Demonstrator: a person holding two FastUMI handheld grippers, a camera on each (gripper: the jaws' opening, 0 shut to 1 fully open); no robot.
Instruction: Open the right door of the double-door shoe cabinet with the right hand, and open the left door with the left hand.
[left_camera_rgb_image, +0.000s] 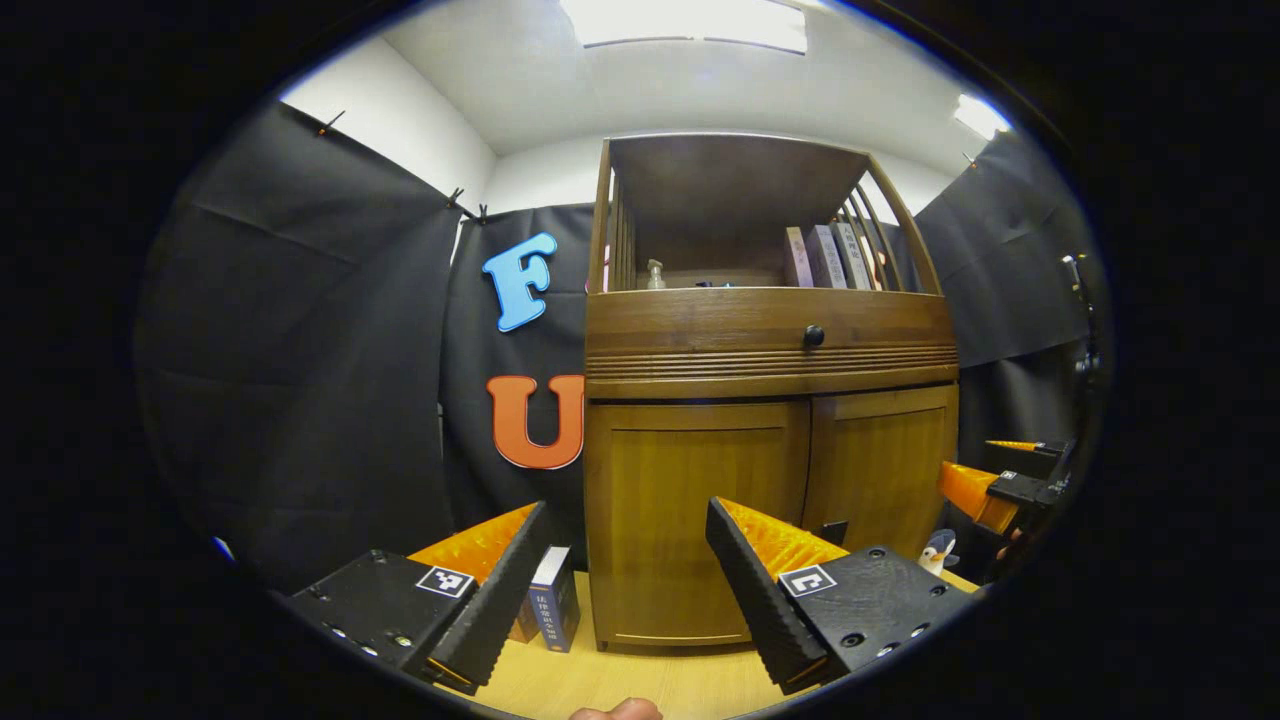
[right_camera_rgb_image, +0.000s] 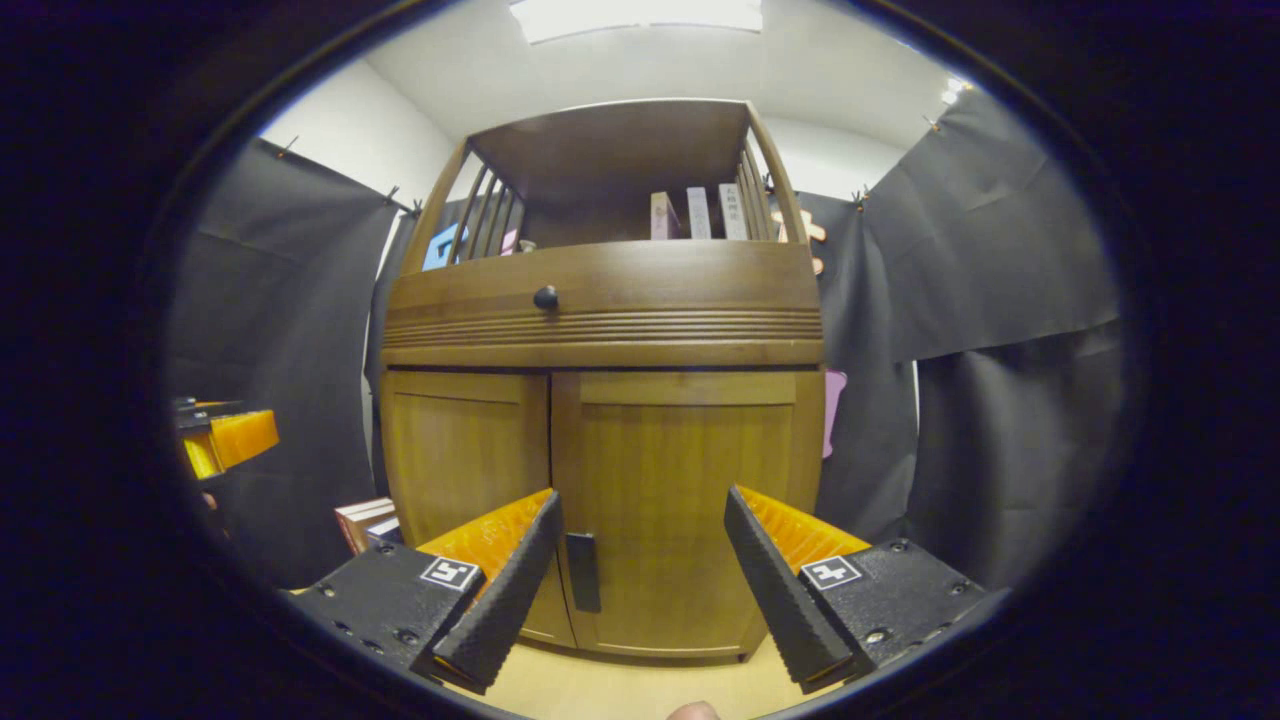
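Well, both tongs are hovering wide open and empty in front of the shoe cabinet (right_camera_rgb_image: 600, 400), which is standing at the back of the counter (left_camera_rgb_image: 620, 680), both doors shut. The right tongs (right_camera_rgb_image: 640, 570) are lining up on the right door (right_camera_rgb_image: 680, 500), its dark handle (right_camera_rgb_image: 583, 572) just beside their left finger. The left tongs (left_camera_rgb_image: 625, 580) are facing the left door (left_camera_rgb_image: 695, 520). The risk I'm seeing: that handle is slim, so the fingers could be slipping off or straying onto the neighbouring door.
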